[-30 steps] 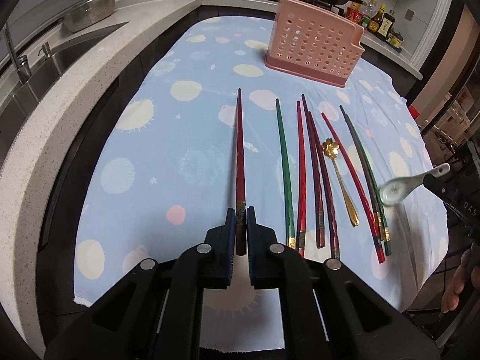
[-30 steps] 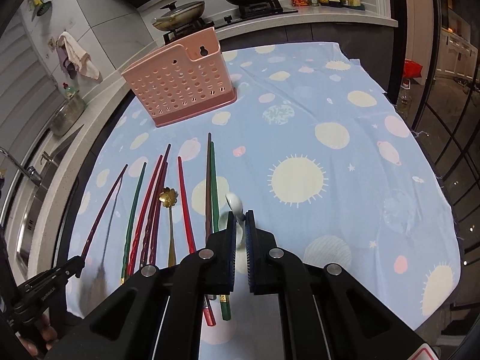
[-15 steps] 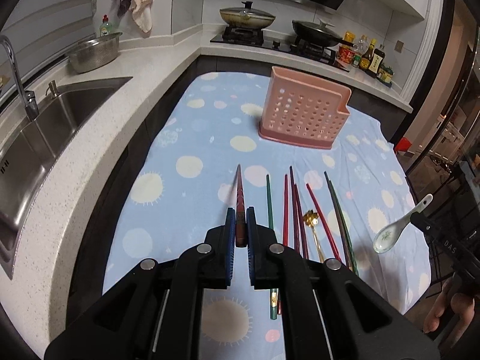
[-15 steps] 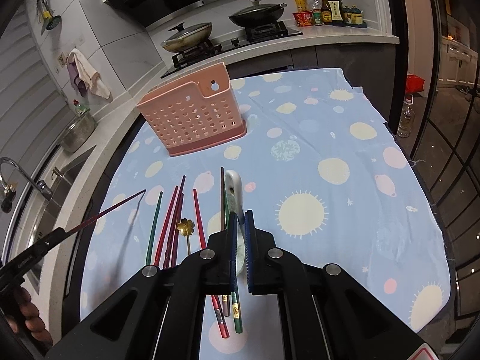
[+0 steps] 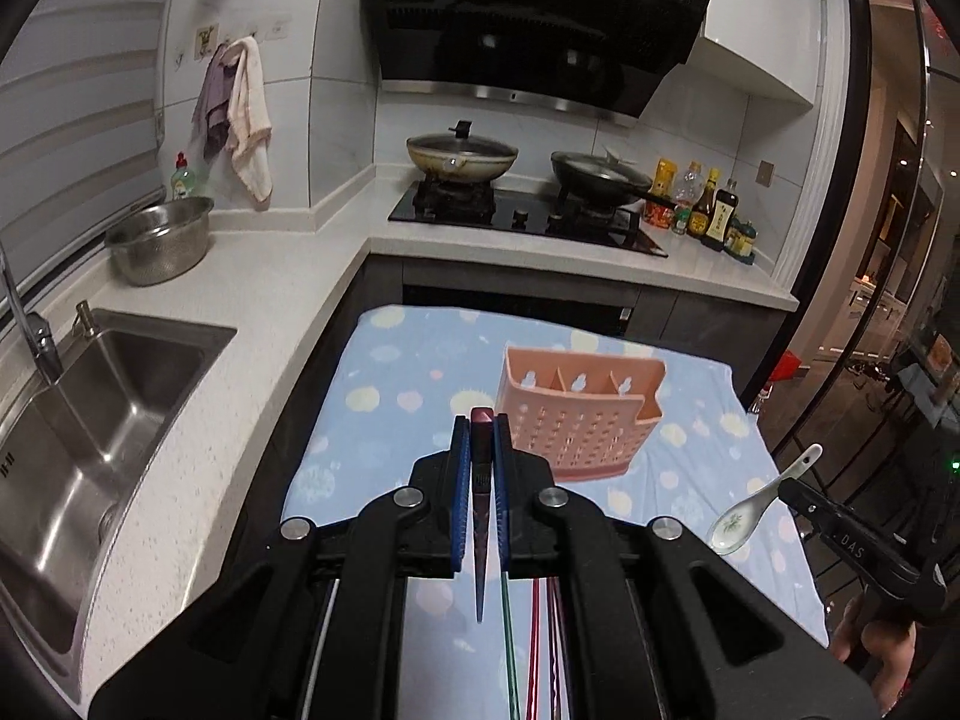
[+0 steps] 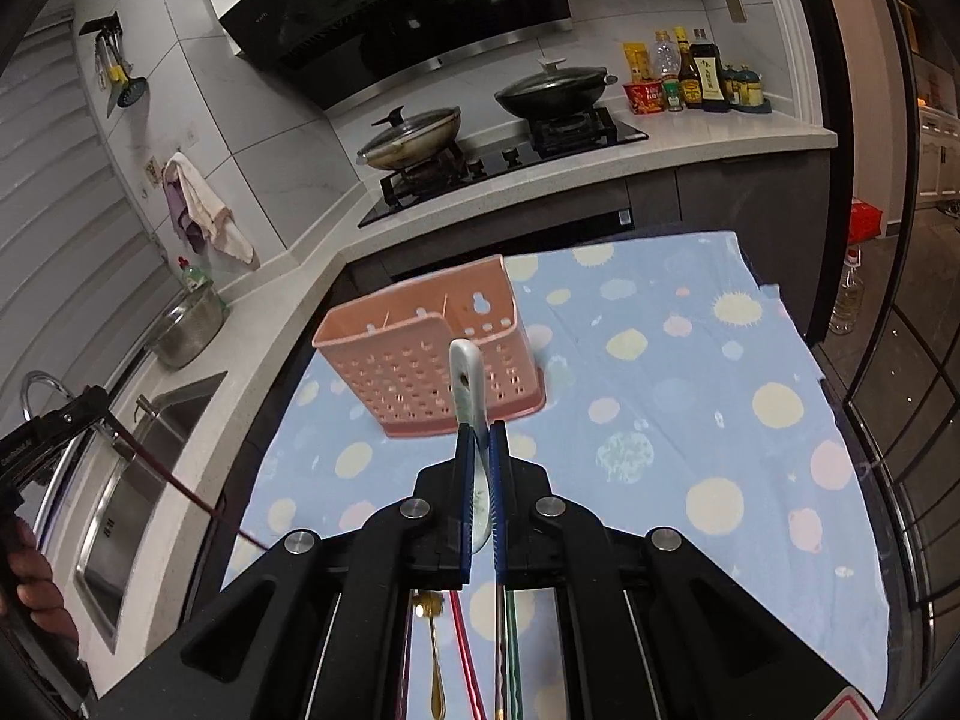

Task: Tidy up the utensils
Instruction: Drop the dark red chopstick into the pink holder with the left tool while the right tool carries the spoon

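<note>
My left gripper (image 5: 480,429) is shut on a dark red chopstick (image 5: 480,540), held high above the table with its tip pointing down and back. My right gripper (image 6: 480,438) is shut on a white ceramic spoon (image 6: 468,378), handle pointing up and forward. The pink perforated utensil holder (image 5: 579,420) stands on the blue spotted cloth (image 5: 408,420) ahead of both grippers; it also shows in the right wrist view (image 6: 432,354). Several red and green chopsticks (image 6: 510,648) and a gold spoon (image 6: 433,660) lie on the cloth below. The right gripper with the spoon (image 5: 756,507) shows in the left wrist view.
A steel sink (image 5: 90,420) and a colander (image 5: 159,246) are on the counter to the left. A stove with two pans (image 5: 522,204) and sauce bottles (image 5: 708,210) stand behind the table. A glass door (image 6: 900,360) is to the right.
Both grippers have risen high above the table and tilted up, carrying the chopstick and the spoon. The holder's open top is now visible from above.
</note>
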### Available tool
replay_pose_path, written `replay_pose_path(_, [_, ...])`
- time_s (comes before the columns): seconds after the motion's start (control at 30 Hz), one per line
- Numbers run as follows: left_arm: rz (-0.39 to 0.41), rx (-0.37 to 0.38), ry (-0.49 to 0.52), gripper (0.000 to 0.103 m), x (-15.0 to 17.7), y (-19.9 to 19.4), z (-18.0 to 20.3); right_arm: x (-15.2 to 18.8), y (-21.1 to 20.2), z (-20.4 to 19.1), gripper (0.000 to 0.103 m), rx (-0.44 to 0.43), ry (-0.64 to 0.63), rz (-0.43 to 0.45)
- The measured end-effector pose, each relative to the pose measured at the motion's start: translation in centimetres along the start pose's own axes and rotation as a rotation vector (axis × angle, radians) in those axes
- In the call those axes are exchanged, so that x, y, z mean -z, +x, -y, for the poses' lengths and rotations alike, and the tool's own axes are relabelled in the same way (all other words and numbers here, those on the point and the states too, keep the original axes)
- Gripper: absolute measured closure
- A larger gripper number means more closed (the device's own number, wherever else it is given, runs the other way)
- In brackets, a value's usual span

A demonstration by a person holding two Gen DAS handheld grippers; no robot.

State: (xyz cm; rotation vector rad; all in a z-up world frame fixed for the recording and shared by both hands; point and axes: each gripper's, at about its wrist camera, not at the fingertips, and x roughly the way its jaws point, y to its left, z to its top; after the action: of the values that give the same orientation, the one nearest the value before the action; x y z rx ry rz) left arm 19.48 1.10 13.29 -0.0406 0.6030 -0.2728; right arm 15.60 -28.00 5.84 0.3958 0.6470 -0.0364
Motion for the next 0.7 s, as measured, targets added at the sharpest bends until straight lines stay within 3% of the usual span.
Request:
replay_pose_path(0.37, [0.210,0.040,0.022,0.096,-11.8,1.7,2.7,-8.2,7.0,-1.1,0.098,0.018,-0.014,0.067])
replay_pose_path(0.53, [0.228,0.063,0.011,0.096,-14.0,5.1,3.5,-9.5,11.1,-1.0,0.098,0.031,-0.009,0.038])
replay_pose_path(0.7, [0.176,0.068,0.004,0.096,-13.6,9.0,3.9,-9.4,14.2,-0.7,0.098,0.047,-0.013,-0.008])
